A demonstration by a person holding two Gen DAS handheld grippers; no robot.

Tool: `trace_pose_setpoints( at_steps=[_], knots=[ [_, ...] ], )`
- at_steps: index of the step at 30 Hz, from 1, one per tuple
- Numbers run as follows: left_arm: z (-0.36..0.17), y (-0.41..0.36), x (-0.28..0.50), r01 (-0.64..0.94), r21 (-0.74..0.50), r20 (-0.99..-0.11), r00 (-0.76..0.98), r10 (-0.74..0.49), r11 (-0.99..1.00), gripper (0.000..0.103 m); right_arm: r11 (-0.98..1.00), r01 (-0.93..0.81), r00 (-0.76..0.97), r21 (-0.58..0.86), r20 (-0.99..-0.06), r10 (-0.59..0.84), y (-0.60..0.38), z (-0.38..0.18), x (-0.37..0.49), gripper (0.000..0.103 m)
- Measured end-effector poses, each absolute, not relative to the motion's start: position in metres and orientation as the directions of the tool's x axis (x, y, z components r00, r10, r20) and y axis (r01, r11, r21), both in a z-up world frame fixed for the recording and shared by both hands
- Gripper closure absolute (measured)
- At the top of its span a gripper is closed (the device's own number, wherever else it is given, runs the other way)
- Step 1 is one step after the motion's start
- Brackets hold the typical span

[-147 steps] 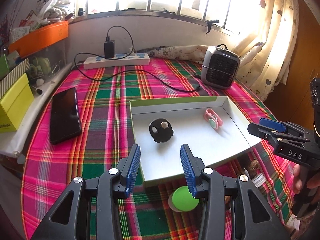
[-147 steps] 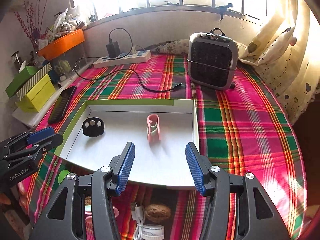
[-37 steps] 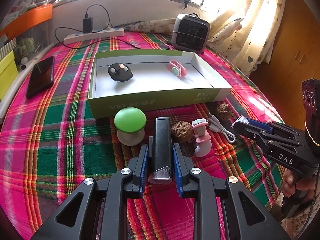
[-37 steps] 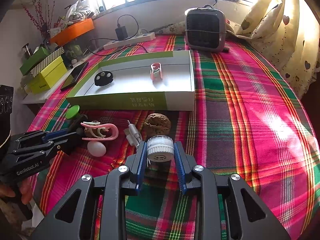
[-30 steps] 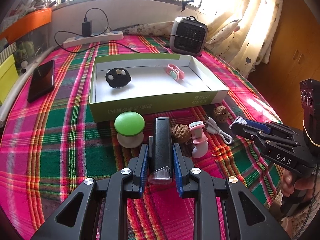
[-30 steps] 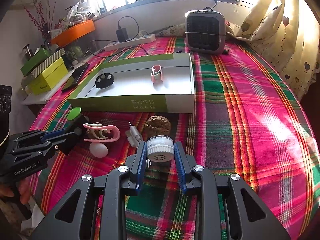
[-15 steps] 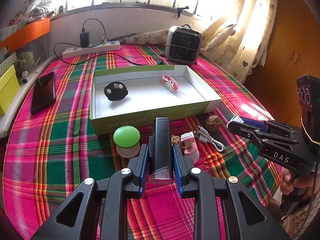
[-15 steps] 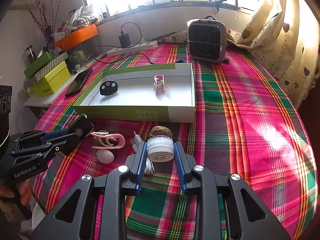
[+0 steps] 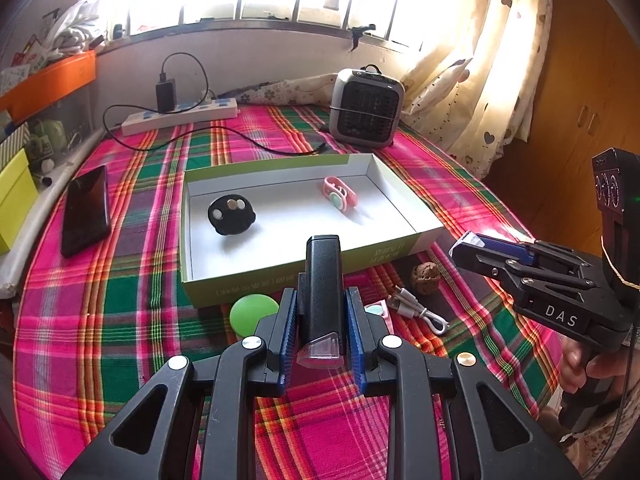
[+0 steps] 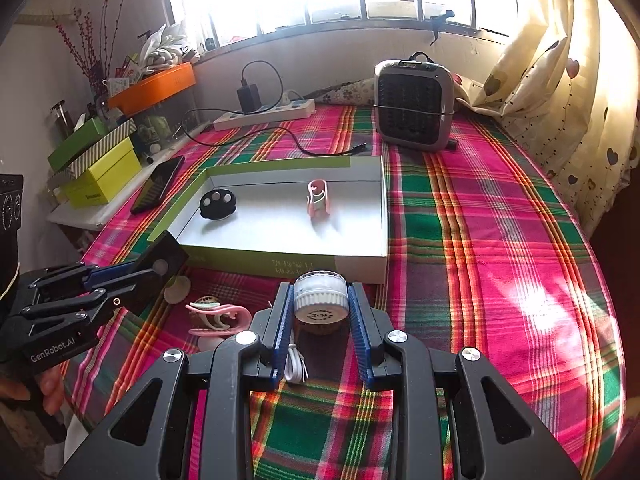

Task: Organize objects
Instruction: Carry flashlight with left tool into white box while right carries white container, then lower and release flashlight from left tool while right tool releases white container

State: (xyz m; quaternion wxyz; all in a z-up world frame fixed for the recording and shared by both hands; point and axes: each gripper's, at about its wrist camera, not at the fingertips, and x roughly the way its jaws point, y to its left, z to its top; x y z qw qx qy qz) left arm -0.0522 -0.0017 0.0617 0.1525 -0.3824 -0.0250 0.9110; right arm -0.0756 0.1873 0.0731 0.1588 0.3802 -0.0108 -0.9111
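left tongs [image 9: 322, 320], marked "genrobot.ai", clamp a black bar-shaped device [image 9: 322, 280]; right tongs [image 10: 320, 320], marked "das", clamp a white round jar [image 10: 320, 296] — both near the green-sided box [image 9: 280, 276].

Phone [image 9: 86, 210], power strip [image 9: 180, 117], heater [image 9: 366, 108], perhaps storage boxes [image 10: 100, 168]

My left gripper [image 9: 322, 322] points toward twelve o'clock, level, both blue pads [image 9: 289, 320] pressed flat against what it holds, one on each side. My right gripper [image 10: 322, 312] points the same way, pads [image 10: 285, 316] likewise clamped. In the left wrist view the right gripper sits at three o'clock, a hand [image 9: 600, 364] wrapped round its handle.
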Motion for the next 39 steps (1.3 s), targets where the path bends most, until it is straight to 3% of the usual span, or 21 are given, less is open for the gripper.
trace_pose_setpoints(
  at_steps=[39],
  knots=[
    [0.039, 0.003, -0.177, -0.206, -0.162, -0.764, -0.593, 0.254, -0.965, 0.081, -0.957, 0.284, -0.616, 0.067, -0.752, -0.236, 0.167, 0.056, -0.207, 0.074]
  ],
)
